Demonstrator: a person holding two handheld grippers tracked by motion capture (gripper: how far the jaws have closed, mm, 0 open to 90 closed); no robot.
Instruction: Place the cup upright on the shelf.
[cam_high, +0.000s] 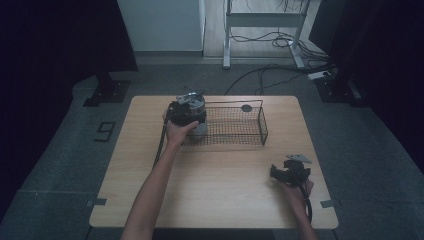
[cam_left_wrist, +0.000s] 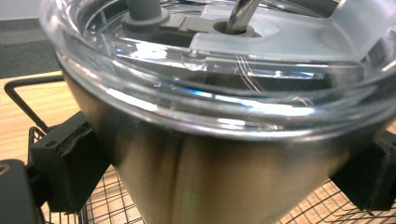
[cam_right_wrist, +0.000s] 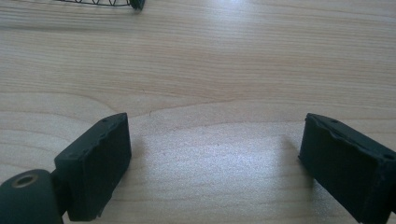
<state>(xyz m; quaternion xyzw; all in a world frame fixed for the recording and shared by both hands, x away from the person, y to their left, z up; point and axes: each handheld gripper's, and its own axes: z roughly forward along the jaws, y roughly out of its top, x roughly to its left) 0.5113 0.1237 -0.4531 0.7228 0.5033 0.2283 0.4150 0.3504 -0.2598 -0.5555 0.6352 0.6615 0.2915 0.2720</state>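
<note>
Left gripper (cam_high: 192, 120) clamps the steel tumbler (cam_left_wrist: 205, 172) below its clear lid (cam_left_wrist: 219, 88), holding it upright over the wire basket (cam_high: 263, 125), apparently for placement; right gripper (cam_high: 286, 172), jaws apart, idles above the table (cam_right_wrist: 196, 60).

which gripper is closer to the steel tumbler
Left. The left gripper has its jaws clamped on the steel tumbler at the wire basket's left end. The right gripper sits open near the table's front right, well apart from it.

The high view looks forward and down at the table (cam_high: 215, 200); both gripper views sit close, sharing the wire basket (cam_high: 235, 125) (toward 12 o'clock).
</note>
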